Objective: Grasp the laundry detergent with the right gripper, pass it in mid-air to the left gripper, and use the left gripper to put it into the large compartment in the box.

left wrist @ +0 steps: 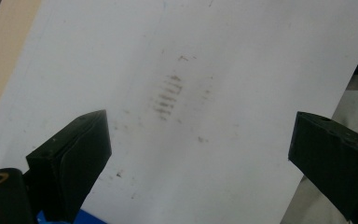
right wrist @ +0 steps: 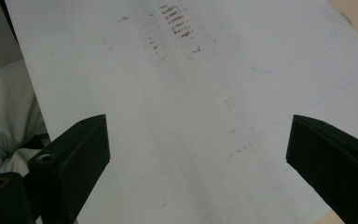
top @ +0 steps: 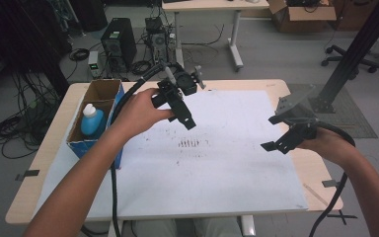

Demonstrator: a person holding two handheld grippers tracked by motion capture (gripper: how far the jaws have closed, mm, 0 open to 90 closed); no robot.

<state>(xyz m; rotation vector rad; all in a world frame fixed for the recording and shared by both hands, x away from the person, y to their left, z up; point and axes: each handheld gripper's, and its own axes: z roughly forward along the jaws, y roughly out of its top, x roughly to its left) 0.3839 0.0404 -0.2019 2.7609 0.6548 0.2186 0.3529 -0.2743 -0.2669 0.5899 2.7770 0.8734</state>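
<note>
Both tools are up off the bench (top: 276,86) here, each with nothing between its jaws. The left tool (top: 177,106) hangs over the white sheet (top: 217,168) at about eleven o'clock from the sheet's middle, gripped by the left hand (top: 138,112), its black cable (top: 128,96) looping back toward the far edge and down past the near edge. In the left gripper view its jaws stand wide apart, released, with bare sheet (left wrist: 242,56) and a patch of brown smudges (left wrist: 168,95) showing in the gap. The right tool (top: 288,131) hovers at three o'clock, near the sheet's right edge, held by the right hand (top: 325,143), the grey plate (top: 288,106) on top of it. Its jaws are spread wide too in the right gripper view, over plain sheet (right wrist: 191,130), with the smudges (right wrist: 175,21) up at twelve o'clock. In the high view those smudges (top: 190,143) sit near the sheet's middle, between the two tools. Over at nine o'clock a box (top: 98,113) with blue sides stands on the bench's left part, open at the top, and inside it a blue bottle (top: 92,121) with a white cap stands upright. Beyond the bench, on the floor at twelve o'clock, a black computer tower (top: 118,42) sits among loose cables.
</note>
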